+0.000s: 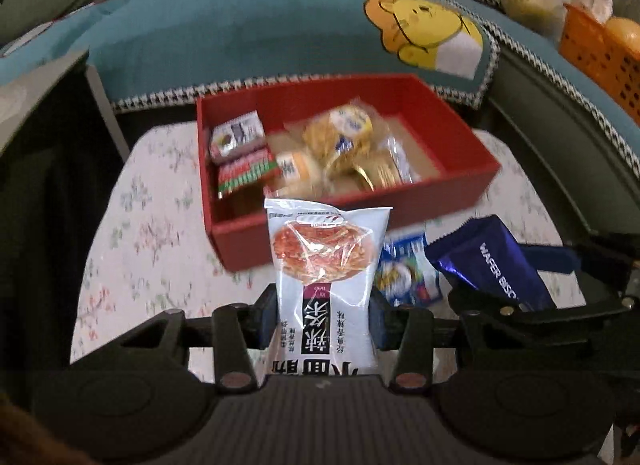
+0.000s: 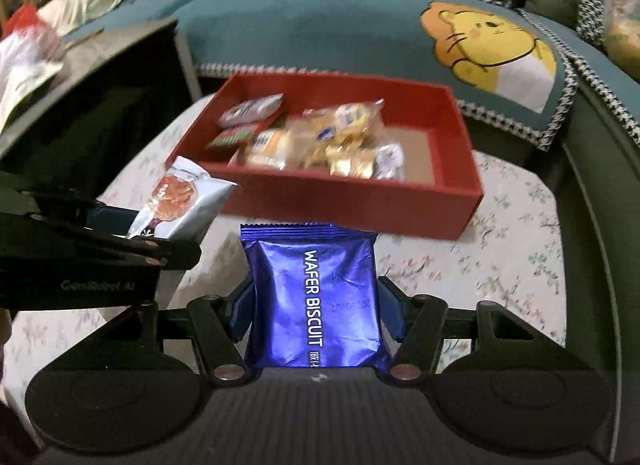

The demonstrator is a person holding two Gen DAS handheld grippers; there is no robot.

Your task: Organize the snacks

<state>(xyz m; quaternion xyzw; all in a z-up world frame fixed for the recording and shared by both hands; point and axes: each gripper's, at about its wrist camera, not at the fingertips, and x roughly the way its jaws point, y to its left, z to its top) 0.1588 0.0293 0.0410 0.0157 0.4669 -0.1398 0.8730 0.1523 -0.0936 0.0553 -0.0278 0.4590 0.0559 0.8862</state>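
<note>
Now — left fingers [image 1: 268, 321] clamped on white snack packet [image 1: 328, 265]; right fingers [image 2: 240, 311] clamped on blue wafer packet [image 2: 316, 305].

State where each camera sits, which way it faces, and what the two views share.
Left wrist: on the left gripper, facing forward and down at the red box; its jaws clamp a white snack bag.
Right wrist: on the right gripper, facing the same way; its jaws clamp a blue wafer biscuit pack.
Shared: the box, both packs, the floral tablecloth, and each other's gripper.
</note>
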